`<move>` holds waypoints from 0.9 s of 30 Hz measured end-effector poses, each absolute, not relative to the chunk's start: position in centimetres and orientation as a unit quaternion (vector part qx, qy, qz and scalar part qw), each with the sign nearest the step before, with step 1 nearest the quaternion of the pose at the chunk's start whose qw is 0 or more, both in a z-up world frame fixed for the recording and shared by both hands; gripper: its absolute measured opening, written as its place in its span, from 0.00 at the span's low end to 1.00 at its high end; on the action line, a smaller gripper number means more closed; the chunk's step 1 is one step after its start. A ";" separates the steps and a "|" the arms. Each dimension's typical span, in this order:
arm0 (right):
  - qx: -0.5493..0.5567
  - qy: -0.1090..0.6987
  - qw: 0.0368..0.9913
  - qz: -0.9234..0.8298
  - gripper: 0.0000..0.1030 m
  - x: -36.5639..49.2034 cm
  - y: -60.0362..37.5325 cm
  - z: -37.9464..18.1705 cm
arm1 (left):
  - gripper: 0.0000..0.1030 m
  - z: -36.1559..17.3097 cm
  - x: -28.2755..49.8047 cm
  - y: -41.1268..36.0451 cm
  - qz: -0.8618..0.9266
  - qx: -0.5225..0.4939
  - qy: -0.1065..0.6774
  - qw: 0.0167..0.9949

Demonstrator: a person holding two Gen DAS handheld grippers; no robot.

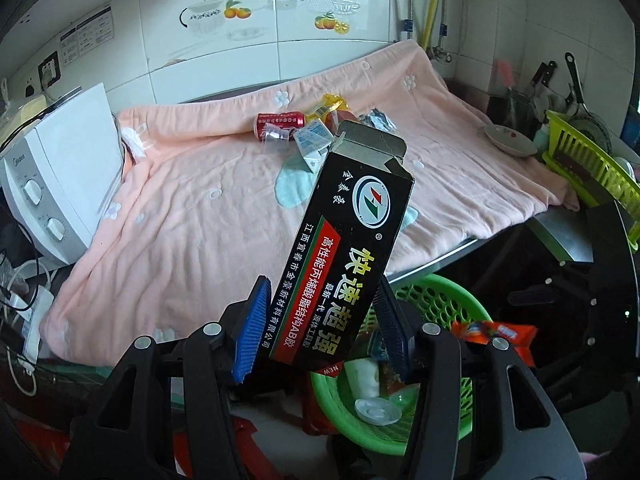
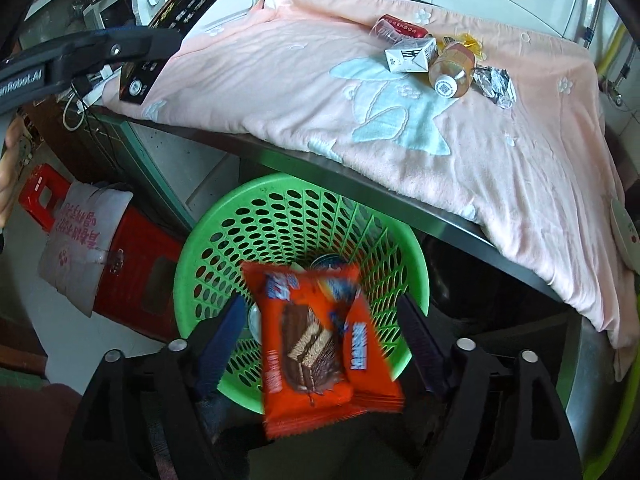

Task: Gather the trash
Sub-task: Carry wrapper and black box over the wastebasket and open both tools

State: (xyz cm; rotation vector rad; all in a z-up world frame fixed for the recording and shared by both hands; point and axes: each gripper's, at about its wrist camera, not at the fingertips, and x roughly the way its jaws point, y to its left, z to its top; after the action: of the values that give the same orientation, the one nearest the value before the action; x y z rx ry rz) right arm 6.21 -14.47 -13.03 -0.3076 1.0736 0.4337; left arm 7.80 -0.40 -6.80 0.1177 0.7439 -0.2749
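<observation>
My left gripper (image 1: 320, 326) is shut on a black glue box (image 1: 348, 240), held tilted above the green basket (image 1: 436, 296). The box also shows in the right wrist view (image 2: 180, 12). My right gripper (image 2: 320, 332) stands open over the green basket (image 2: 224, 216); a blurred orange wafer wrapper (image 2: 316, 344) hangs between its fingers without touching them. On the pink towel (image 2: 280, 80) lie a red can (image 2: 404, 28), a white carton (image 2: 412, 56), a bottle (image 2: 450, 68) and crumpled foil (image 2: 496, 82).
A white appliance (image 1: 52, 184) stands left of the towel. A lime dish rack (image 1: 592, 172) and a plate (image 1: 508, 140) are at the right. A red stool (image 2: 132, 264) with a grey cushion (image 2: 84, 240) stands left of the basket. The steel counter edge (image 2: 360, 184) overhangs the basket.
</observation>
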 end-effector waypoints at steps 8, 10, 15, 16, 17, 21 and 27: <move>-0.147 0.498 0.832 0.197 0.85 5.0 -15.0 -12.5 | 0.50 -8.3 6.1 -1.2 -0.141 0.049 0.381 0.913; -0.148 0.496 0.834 0.193 0.85 4.7 -15.4 -12.3 | 0.50 -8.8 5.8 -1.6 -0.146 0.048 0.386 0.910; -0.145 0.495 0.838 0.178 0.86 3.9 -16.7 -12.0 | 0.50 -10.2 5.3 -2.6 -0.155 0.043 0.402 0.902; -0.143 0.495 0.839 0.175 0.86 3.8 -17.0 -11.9 | 0.50 -10.4 5.3 -2.8 -0.155 0.042 0.406 0.900; -0.140 0.496 0.840 0.172 0.86 3.6 -17.3 -11.9 | 0.50 -10.6 5.4 -3.0 -0.158 0.039 0.410 0.897; -0.133 0.496 0.843 0.159 0.86 3.1 -18.4 -11.7 | 0.51 -11.5 5.2 -4.2 -0.174 0.037 0.422 0.889; -0.124 0.497 0.846 0.147 0.86 2.8 -19.4 -11.5 | 0.51 -12.8 5.0 -6.0 -0.190 0.038 0.442 0.876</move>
State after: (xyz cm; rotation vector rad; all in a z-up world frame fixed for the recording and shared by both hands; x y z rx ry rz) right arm 2.75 -19.43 -11.54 -0.2608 1.0478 0.3098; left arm 5.03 -5.96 -12.79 0.0786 0.9225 -0.3963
